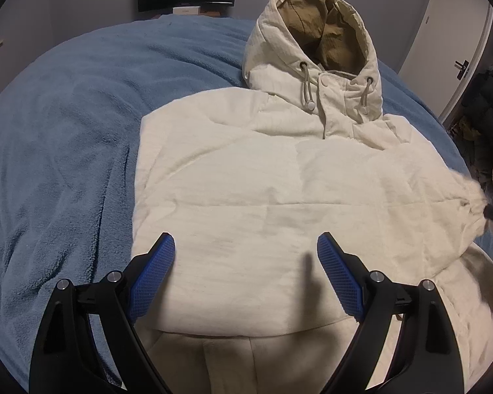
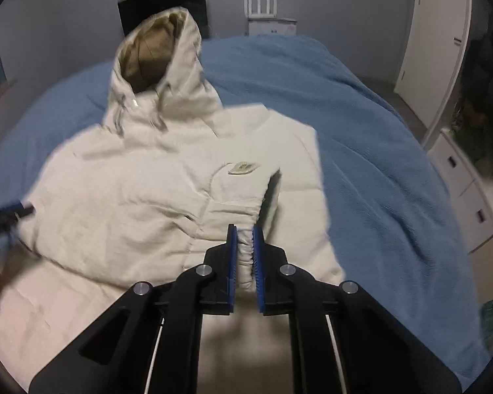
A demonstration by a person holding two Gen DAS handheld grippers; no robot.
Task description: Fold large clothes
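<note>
Blurry: right view, coat [image 2: 141,203] edges smeared.
Bed: blue blanket [image 1: 65,138].
Left gripper [image 1: 246,275]: fingers spread apart.
Right gripper [image 2: 245,262]: fingers pinching the sleeve cuff [image 2: 245,256].

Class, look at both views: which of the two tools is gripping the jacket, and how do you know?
The right tool: its blue pads are pinched on the jacket's gathered sleeve cuff. The left tool is spread wide, holding nothing.

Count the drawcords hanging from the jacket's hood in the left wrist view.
2. One drawcord hangs left of the front placket and ends in a white toggle; the other drawcord hangs right of it, below the hood opening. None seems hidden.
</note>
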